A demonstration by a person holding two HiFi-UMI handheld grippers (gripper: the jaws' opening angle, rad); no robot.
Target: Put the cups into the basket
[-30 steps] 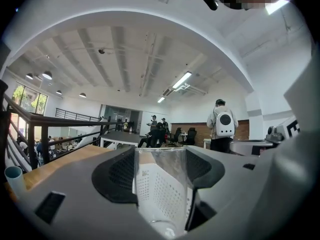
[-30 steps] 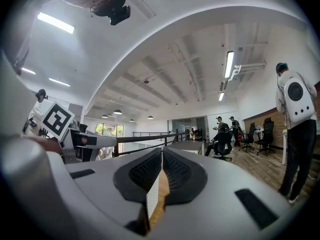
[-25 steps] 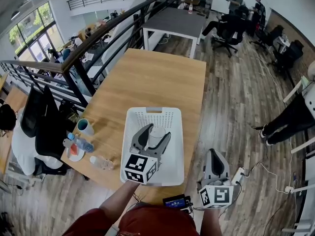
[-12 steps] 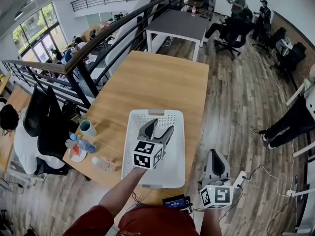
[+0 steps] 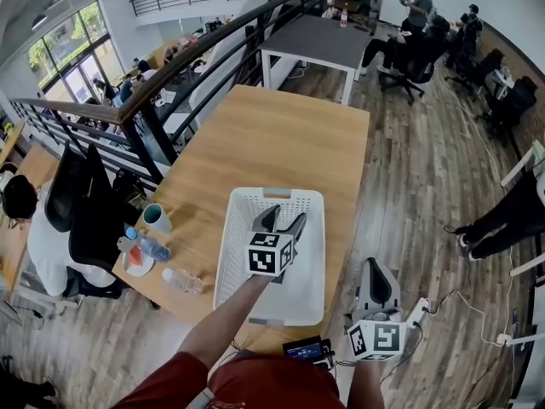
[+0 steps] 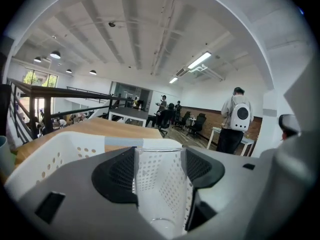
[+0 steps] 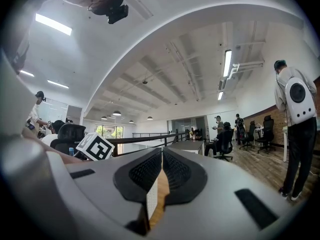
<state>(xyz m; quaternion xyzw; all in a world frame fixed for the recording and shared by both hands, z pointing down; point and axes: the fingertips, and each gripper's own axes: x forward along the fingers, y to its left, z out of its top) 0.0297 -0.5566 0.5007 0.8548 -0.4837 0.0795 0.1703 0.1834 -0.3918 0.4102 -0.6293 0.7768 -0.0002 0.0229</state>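
- Left gripper: jaws part-open, clamped on both sides of a clear cup, which is upright; held above the basket's middle.
- Right gripper: jaws closed together, nothing between them; right of the basket's near corner, beyond the table edge.
- Basket: white, perforated, on the table.
- Teal cup: upright on the table, left of the basket, apart from it.
- Two bottles, lying left of the basket, near the teal cup.

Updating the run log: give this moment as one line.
left gripper: shut on clear cup | position: over basket | right gripper: shut, empty
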